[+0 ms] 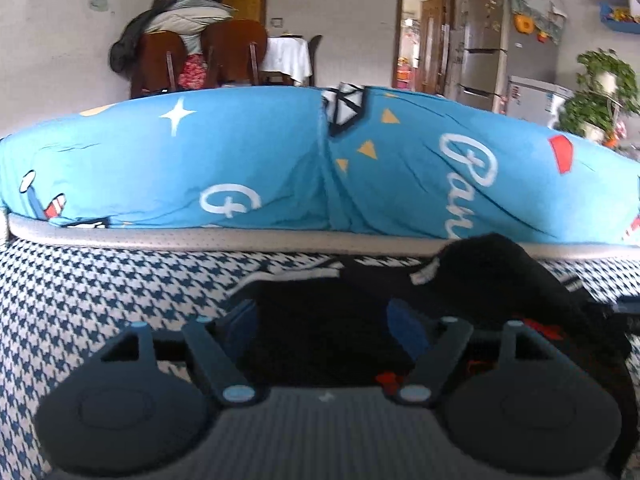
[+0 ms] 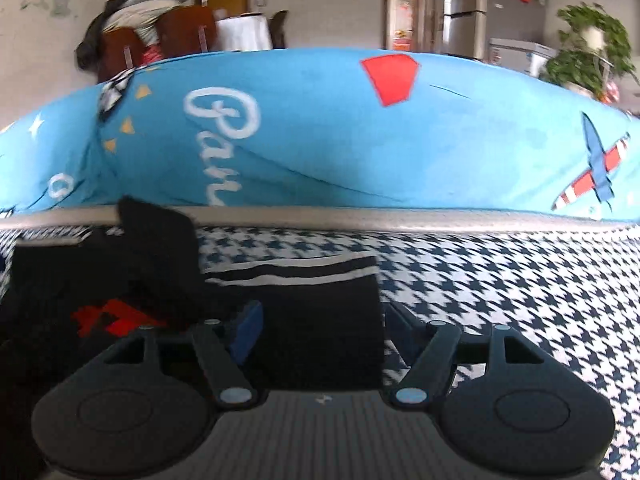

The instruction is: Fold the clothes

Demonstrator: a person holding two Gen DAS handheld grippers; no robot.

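Blue bedding (image 1: 248, 152), printed with white script, a star and small aeroplanes, bulges across the back of both views behind a grey piped edge (image 1: 224, 238). Below it spreads a houndstooth cover (image 2: 500, 280) in dark blue and white. On that cover lies the black garment (image 1: 320, 320), with white stripes along one hem and a red print; it is bunched higher toward the bedding. The left gripper (image 1: 324, 322) sits low over the dark cloth with its fingers spread wide, nothing pinched between them. The right gripper (image 2: 320, 322) likewise stands wide apart, straddling the garment's striped end beside the bare houndstooth.
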